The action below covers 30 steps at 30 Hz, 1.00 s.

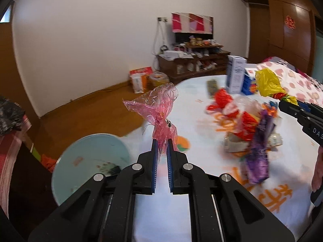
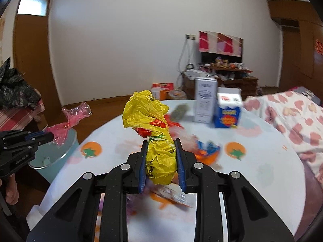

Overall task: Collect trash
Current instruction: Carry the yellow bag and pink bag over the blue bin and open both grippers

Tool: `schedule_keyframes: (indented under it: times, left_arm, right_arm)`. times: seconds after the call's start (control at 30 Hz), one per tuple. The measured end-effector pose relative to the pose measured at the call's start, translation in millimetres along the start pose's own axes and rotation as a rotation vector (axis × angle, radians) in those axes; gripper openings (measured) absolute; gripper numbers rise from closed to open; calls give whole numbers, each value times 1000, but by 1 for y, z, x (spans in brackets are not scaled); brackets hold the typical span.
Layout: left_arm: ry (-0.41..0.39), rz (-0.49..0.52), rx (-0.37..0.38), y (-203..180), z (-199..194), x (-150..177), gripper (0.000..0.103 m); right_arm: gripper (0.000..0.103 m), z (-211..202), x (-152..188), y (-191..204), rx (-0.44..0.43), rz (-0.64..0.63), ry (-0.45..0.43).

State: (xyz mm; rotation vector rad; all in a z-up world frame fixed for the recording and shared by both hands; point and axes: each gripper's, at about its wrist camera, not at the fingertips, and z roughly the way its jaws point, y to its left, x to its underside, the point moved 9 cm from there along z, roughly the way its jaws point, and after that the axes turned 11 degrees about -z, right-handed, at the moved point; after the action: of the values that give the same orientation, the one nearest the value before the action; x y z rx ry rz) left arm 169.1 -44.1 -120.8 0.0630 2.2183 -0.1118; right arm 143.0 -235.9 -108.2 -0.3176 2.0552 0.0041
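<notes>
Both hands are loaded. The left gripper (image 1: pixel 161 141) has its jaws pressed together on the twisted neck of a pink cellophane wrapper (image 1: pixel 156 104), which fans out above the tips, off the table's left edge and near the pale blue bin (image 1: pixel 88 161) on the floor below that edge. The right gripper (image 2: pixel 161 149) is pinching a crumpled yellow plastic bag (image 2: pixel 153 129) across its middle, held over the near half of the round table (image 2: pixel 262 171).

Risk one: that pink film is thin and slick, caught only by a narrow twist, so a quick swing could slide it out and drop it on the floor short of the bin. Risk two: the yellow bag bulges well beyond the pads on both ends; I'd judge it springy, and it may unfold and snag on the bin rim or spill back out. Risk three: the pile of mixed wrappers (image 1: pixel 242 125) lies near the table's middle, close under the right hand, and a low sweep could scatter it. The two upright cartons (image 2: pixel 218 104) at the far edge look tippable too.
</notes>
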Motion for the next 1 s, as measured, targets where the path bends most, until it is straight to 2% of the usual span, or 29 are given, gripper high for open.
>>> schedule_keyframes:
  times: [0.37,1.0]
  left_arm:
    - [-24,-70,-99,63,-5,-2,9]
    - [-31,-118,-168,110,-17,4,9]
  right_arm:
    - [26,32,-21,61,-89,-73,-8]
    - [26,59,-39,125,-178,-160,3]
